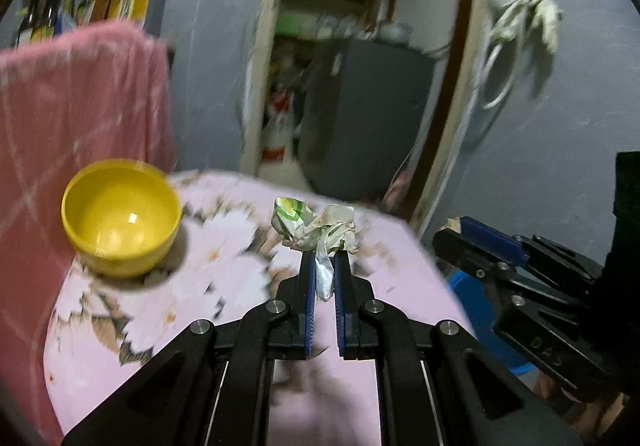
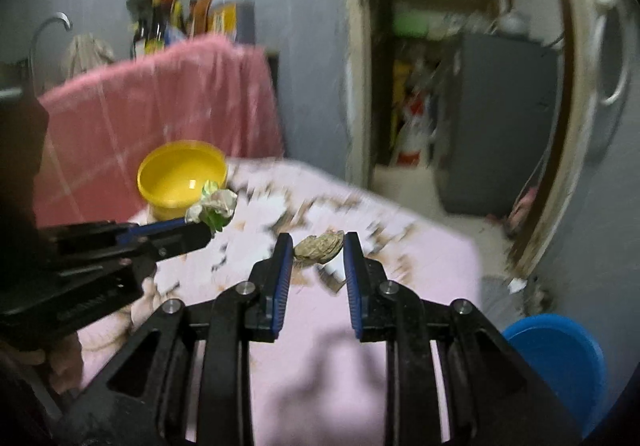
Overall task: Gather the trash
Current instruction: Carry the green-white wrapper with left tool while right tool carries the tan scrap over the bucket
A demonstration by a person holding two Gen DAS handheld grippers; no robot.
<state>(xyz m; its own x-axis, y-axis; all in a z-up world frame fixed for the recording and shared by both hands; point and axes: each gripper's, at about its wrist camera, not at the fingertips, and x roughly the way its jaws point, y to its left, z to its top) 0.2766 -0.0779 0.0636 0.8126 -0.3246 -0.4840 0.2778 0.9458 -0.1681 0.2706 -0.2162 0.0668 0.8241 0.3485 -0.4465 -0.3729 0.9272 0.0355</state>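
A table (image 1: 248, 326) under a pink flowered cloth carries a yellow bowl (image 1: 120, 216) at its far left corner, with a blue bin (image 2: 560, 358) on the floor off the table's near right edge. Right of the bowl, the left gripper (image 1: 324, 258) has its jaws closed on a crumpled wrapper (image 1: 316, 228), held clear above the cloth. Further right of the bowl, the right gripper (image 2: 316, 242) has its jaws pinched on a small brown scrap (image 2: 320, 246) at their tips.

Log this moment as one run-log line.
left hand-held gripper: shut on crumpled wrapper | right hand-held gripper: shut on brown scrap | yellow bowl: empty
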